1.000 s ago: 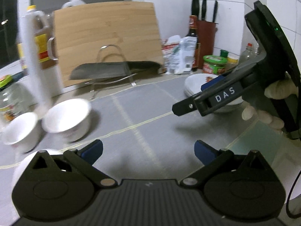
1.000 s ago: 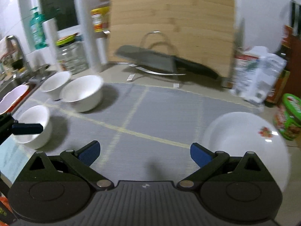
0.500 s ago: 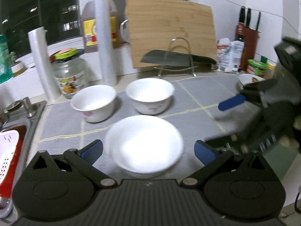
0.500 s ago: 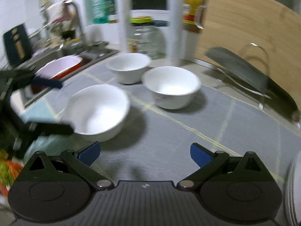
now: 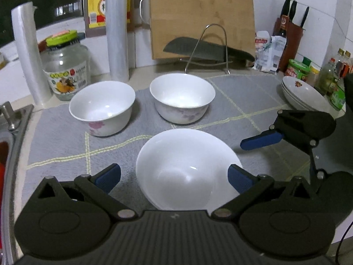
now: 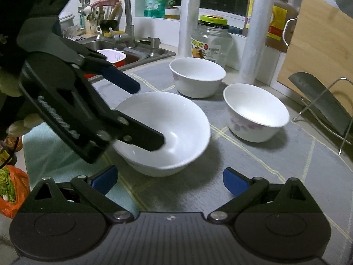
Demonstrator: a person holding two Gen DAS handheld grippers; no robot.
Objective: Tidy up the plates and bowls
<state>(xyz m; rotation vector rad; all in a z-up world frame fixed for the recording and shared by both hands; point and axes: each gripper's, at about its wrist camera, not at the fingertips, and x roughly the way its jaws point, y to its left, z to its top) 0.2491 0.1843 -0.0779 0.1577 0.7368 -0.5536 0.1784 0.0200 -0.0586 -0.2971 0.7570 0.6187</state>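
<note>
The left gripper (image 5: 174, 176) is wide open around the near bowl (image 5: 187, 167) on the gray mat (image 5: 55, 137). The right gripper (image 6: 169, 180) is wide open too, holding nothing. Plates (image 5: 304, 95) sit stacked at the mat's right edge.

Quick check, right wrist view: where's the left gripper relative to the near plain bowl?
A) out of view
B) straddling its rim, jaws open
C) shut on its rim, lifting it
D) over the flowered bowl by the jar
B: the left gripper has one finger inside the plain bowl and the other above its rim, jaws open.
</note>
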